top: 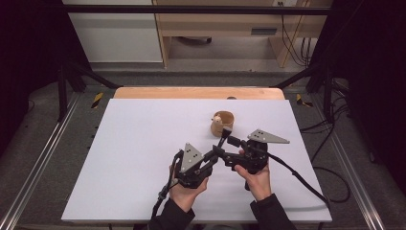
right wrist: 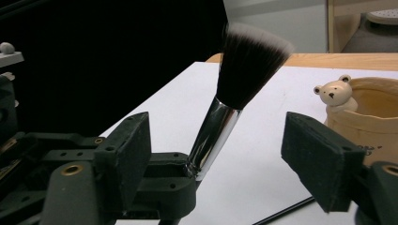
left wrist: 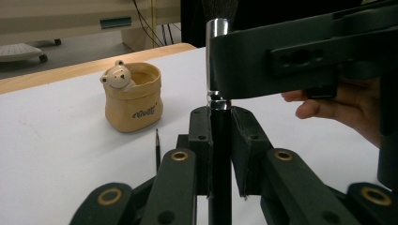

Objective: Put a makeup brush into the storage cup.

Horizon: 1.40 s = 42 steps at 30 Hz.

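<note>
Above the white worktop (top: pixel 134 163), the left tool (left wrist: pixel 220 140) clamps a makeup brush (right wrist: pixel 234 93) upright; the right tool's (right wrist: pixel 234 159) parted jaws flank its ferrule without touching, beside a bear-trimmed pot (left wrist: pixel 133 96).

In the left gripper view the brush (left wrist: pixel 219 154) loses its bristles past the top edge, its metal collar sits partly behind the right gripper (left wrist: pixel 300 56), and its handle end runs off the bottom. In the right gripper view the bear pot (right wrist: pixel 363 110) is cut by the right edge, and a thin dark stick (right wrist: pixel 281 213) on the table is too slight to name
</note>
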Motion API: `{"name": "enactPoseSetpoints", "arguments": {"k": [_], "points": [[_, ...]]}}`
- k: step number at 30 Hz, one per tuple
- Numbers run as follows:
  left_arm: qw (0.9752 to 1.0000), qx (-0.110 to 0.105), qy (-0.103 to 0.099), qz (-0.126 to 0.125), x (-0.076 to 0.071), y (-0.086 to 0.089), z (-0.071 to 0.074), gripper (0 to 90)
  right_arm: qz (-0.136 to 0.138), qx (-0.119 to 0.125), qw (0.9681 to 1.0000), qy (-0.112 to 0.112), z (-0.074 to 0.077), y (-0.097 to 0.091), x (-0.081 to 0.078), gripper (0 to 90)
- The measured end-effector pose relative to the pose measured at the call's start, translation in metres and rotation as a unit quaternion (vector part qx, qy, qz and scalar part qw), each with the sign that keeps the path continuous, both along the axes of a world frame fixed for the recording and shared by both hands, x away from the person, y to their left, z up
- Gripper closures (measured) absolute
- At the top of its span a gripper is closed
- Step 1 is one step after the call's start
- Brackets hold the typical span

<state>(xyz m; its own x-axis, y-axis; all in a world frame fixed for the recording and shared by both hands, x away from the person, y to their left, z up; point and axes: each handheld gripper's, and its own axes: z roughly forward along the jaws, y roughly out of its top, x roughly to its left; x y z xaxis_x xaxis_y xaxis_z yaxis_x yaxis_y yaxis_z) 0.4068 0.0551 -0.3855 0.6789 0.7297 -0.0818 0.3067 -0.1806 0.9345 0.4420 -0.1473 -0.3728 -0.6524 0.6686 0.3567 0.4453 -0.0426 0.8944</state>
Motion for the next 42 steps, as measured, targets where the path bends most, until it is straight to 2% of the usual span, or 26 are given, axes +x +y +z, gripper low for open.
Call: {"name": "enactPoseSetpoints", "arguments": {"k": [8,18,23,31,37,42], "points": [[1.0000,-0.002,-0.001,-0.003,-0.0027,-0.0039,-0.0011,78.9,0.006,0.005,0.9999,0.009,-0.0014,-0.0007,0.0012,38.4],[1.0000,-0.002,-0.001,-0.004,-0.0039,-0.0064,-0.0022,78.9,0.013,0.033,0.9988,0.034,-0.0019,-0.0034,0.0023,57.4],[1.0000,-0.004,-0.001,-0.004,-0.0039,-0.0063,-0.0023,78.9,0.014,0.038,0.9983,0.042,-0.0026,-0.0051,0.0033,65.1],[1.0000,-0.005,-0.002,-0.004,-0.0048,-0.0069,-0.0022,78.9,0.016,0.040,0.9978,0.049,-0.0026,-0.0053,0.0031,72.0],[1.0000,-0.005,0.000,-0.005,-0.0048,-0.0081,-0.0029,78.8,0.029,0.050,0.9969,0.054,-0.0032,-0.0068,0.0036,76.8],[1.0000,-0.004,-0.001,-0.008,-0.0047,-0.0075,-0.0026,78.7,0.032,0.050,0.9969,0.052,-0.0030,-0.0068,0.0029,77.2]]}}
